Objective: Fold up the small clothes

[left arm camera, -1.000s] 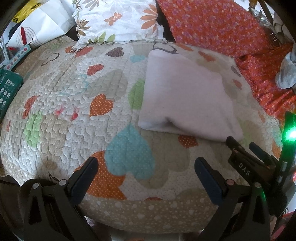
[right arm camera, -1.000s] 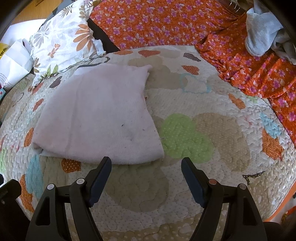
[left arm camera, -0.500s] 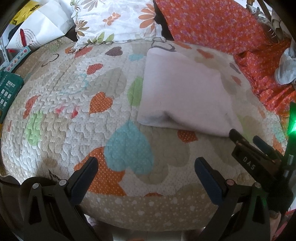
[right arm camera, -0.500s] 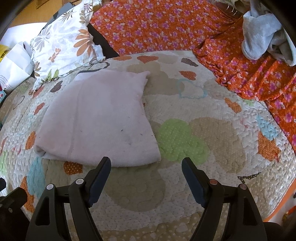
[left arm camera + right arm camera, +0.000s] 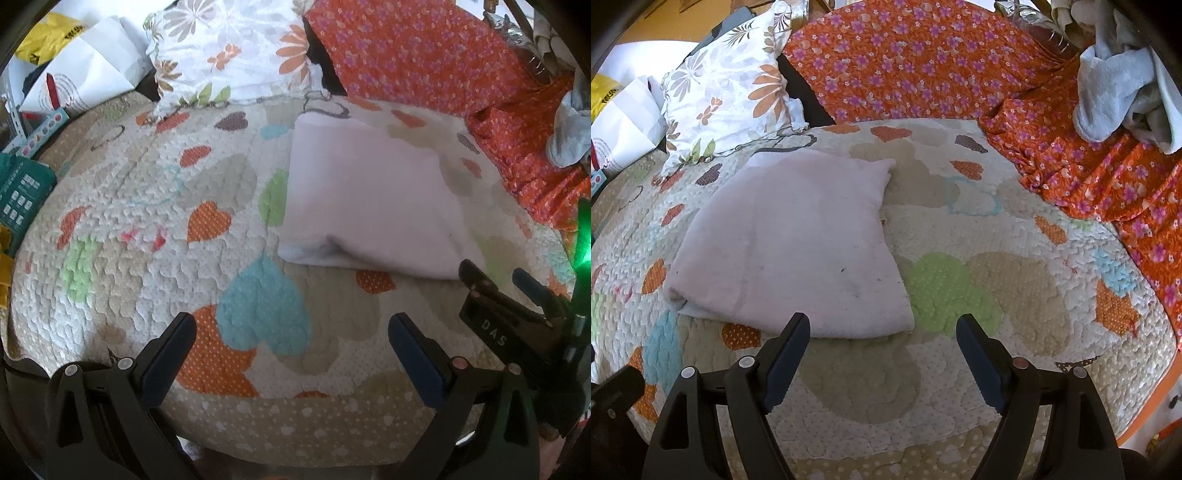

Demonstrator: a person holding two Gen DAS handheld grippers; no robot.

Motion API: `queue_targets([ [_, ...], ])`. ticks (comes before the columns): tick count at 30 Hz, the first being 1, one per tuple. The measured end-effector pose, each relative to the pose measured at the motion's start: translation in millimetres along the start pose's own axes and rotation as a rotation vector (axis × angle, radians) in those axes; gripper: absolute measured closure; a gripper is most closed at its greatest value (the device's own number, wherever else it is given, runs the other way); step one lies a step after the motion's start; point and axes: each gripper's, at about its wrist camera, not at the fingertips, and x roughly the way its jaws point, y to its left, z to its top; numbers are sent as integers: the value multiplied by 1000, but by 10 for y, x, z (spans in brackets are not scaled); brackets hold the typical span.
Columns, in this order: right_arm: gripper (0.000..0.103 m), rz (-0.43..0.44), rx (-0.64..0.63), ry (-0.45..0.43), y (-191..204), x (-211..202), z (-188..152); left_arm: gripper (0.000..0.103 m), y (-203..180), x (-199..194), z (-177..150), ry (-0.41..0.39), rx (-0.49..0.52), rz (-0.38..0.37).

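Left wrist view, from left to right: a green printed box [image 5: 20, 195] is seen at the far left edge, with a white paper bag [image 5: 85, 79] and a yellow bag [image 5: 48, 40] behind it. A floral pillow [image 5: 229, 55] is propped at the head of a heart-patterned quilt [image 5: 147, 206]. The folded pale pink cloth [image 5: 369, 199] is laid flat on the quilt, right of centre, with its doubled edge turned toward the camera. An orange floral sheet [image 5: 424, 55] is spread behind and to the right, and a grey-blue garment [image 5: 569, 129] is bunched at the far right. The left gripper [image 5: 291, 332] is held above the bare quilt with its jaws wide apart and nothing between them; the cloth is well clear of it. The right gripper [image 5: 495, 277] is seen at the lower right, just beside the near right corner of the cloth.

Right wrist view, from left to right: the white paper bag [image 5: 624, 122], the floral pillow [image 5: 727, 99] and the folded pale pink cloth [image 5: 790, 243] are shown, followed by the quilt [image 5: 1015, 280], the orange floral sheet [image 5: 923, 62] and the grey-blue garment [image 5: 1123, 81]. The right gripper [image 5: 882, 332] is spread wide and empty, its left finger [image 5: 786, 354] overlapping the cloth's near edge in the picture; contact cannot be told.
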Motion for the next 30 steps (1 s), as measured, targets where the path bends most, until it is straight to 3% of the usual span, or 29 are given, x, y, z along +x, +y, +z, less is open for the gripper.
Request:
queue_targets([
  [7,17,-2,13,-11,-11,-17,8,0,-3,-55,13,-45,-1,3],
  [30,16,-6,0,-21,15,-1,7,0,55,96,21,-23,-26,-15],
])
